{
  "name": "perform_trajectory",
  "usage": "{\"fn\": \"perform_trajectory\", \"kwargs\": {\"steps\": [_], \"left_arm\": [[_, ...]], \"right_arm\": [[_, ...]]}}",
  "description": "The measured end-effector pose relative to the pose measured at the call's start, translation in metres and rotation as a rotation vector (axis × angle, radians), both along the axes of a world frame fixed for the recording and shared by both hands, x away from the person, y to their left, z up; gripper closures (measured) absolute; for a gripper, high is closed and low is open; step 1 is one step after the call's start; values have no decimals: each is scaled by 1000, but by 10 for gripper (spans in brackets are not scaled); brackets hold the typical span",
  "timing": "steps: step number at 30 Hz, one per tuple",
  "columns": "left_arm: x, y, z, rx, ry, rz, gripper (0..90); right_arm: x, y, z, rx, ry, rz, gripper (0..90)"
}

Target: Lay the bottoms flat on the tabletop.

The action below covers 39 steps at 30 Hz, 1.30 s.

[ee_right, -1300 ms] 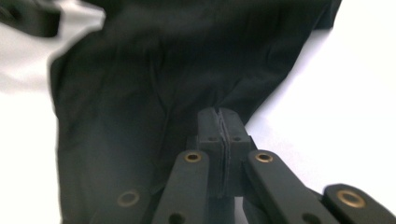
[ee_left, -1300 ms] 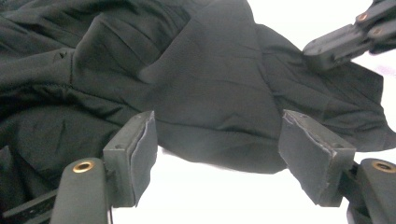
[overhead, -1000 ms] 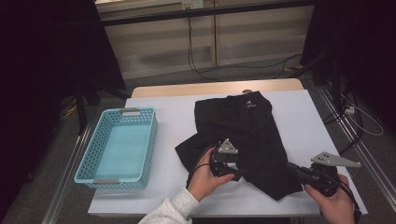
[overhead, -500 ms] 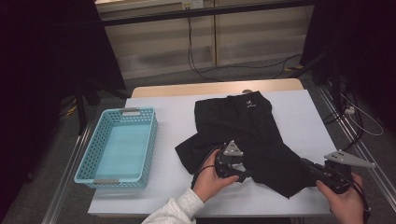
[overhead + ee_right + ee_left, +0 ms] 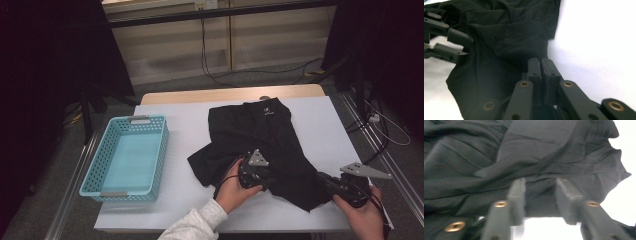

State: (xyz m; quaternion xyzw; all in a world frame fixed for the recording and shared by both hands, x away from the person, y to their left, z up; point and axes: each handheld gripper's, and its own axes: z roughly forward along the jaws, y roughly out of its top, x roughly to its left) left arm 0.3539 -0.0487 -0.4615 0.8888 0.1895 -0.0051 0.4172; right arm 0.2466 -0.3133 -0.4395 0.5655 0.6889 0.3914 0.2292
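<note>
We are handling a black garment point(image 5: 265, 145) spread on the white table point(image 5: 185, 135), apparently prepping a fold. The right gripper point(image 5: 541, 66) is pinching the near-right corner of the cloth: jaws pressed together, a thin edge of fabric caught between the pads, rest of the garment running ahead and to the left of it. The left gripper point(image 5: 540, 195) is sitting on the near-left hem; its jaws have just been closing, w/ a fold of cloth bunched between them, but a gap is remaining, and we are not seeing the pads point(image 5: 517, 192) press yet, so we are treating it as not gripped. Key relation: the garment's long axis is running away from both grippers toward the far table edge, collar end w/ the small logo point(image 5: 267, 111) farthest out. The hem is lying directly under and between the left gripper's jaws, so that hand is nearest the ungripped part; judged next step is finishing that closure before any lift. The blue basket point(image 5: 127, 155) is standing well apart, off to the left gripper's left side, apparently empty.
</note>
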Motion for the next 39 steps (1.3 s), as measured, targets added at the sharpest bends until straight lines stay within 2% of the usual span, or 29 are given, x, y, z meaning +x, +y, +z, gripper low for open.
{"fn": "perform_trajectory", "kwargs": {"steps": [2,3,6,9,13,16,19,22,24,26,27,28,30,32,34,36,39], "left_arm": [[0,-3,1,29,-17,-13,758],[-1,-5,1,25,-10,-1,792],[-1,-8,1,32,-3,-8,900],[-1,-9,3,46,10,4,900],[0,2,13,14,33,7,900],[3,19,21,4,45,27,900],[6,34,24,-18,53,37,900],[8,34,21,-9,45,36,900],[6,34,20,-14,32,25,900],[4,37,18,-19,50,22,900],[4,38,17,-7,55,28,865],[5,42,16,18,37,25,809],[7,48,18,26,-5,49,668],[9,55,20,27,-8,74,575],[8,62,20,16,-15,93,513],[9,66,19,50,-24,94,442],[9,72,18,58,-27,114,370]], "right_arm": [[0,1,0,0,1,4,852],[0,2,0,-1,3,5,851],[0,2,0,1,1,5,844],[0,3,0,4,1,5,833],[0,3,1,10,0,16,807],[0,6,3,7,-2,26,730],[0,9,6,-28,-13,38,600],[0,9,8,-52,-19,10,442],[0,9,8,-72,-21,-7,432],[0,10,7,-88,-13,6,429],[1,12,6,-86,-12,13,427],[1,14,6,-93,-16,15,428],[2,21,5,-107,-10,34,468],[2,28,4,-112,-14,61,487],[3,33,1,-109,-9,76,544],[6,42,-3,-111,9,104,573],[8,53,-12,-101,50,166,606]]}}
